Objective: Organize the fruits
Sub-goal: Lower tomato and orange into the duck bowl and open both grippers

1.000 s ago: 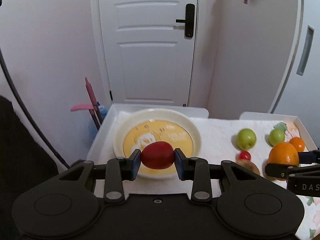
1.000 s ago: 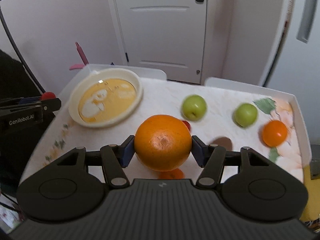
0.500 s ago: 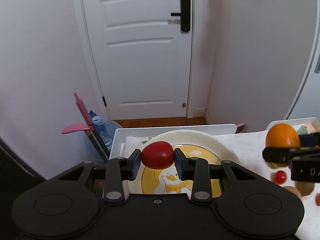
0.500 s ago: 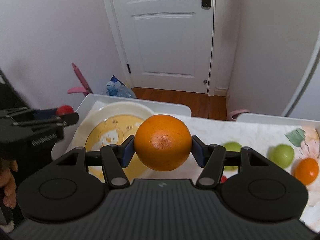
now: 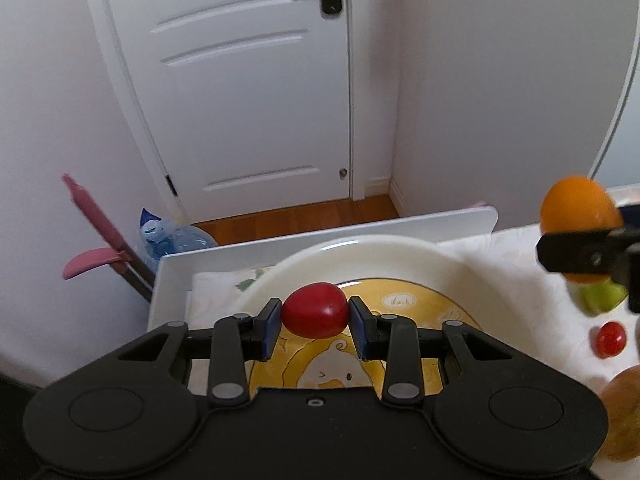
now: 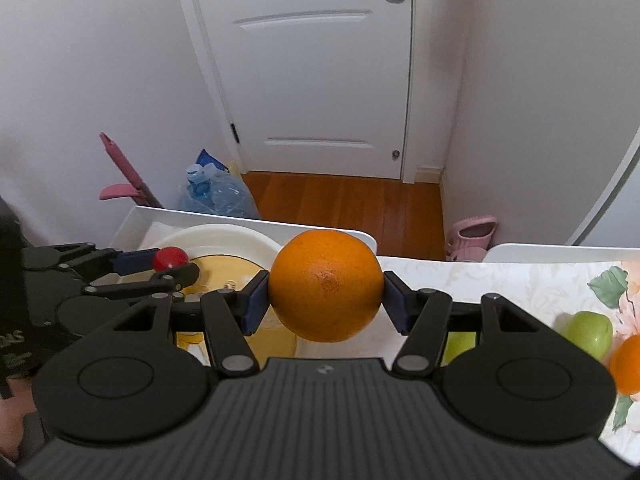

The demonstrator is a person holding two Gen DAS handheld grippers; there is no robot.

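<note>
My left gripper (image 5: 315,316) is shut on a small red tomato (image 5: 314,315) and hangs over the cream plate with a yellow cartoon centre (image 5: 400,252). In the right wrist view the same gripper (image 6: 172,266) and tomato (image 6: 171,258) sit above the plate (image 6: 224,236) at the left. My right gripper (image 6: 325,298) is shut on a big orange (image 6: 325,285), held just right of the plate's rim. From the left wrist view that orange (image 5: 578,208) shows at the right edge, above the table.
On the floral tablecloth (image 6: 500,280) lie a green apple (image 6: 590,334), a small orange (image 6: 628,364) and a second cherry tomato (image 5: 610,339). A white raised tray edge (image 5: 320,232) borders the table. Behind it stand a water bottle (image 6: 216,192), pink tools (image 5: 100,240) and a door.
Both grippers moved toward the plate with their fruit still held. The plate now fills the space under the left gripper, and the right gripper's orange has come up beside the plate's rim.
</note>
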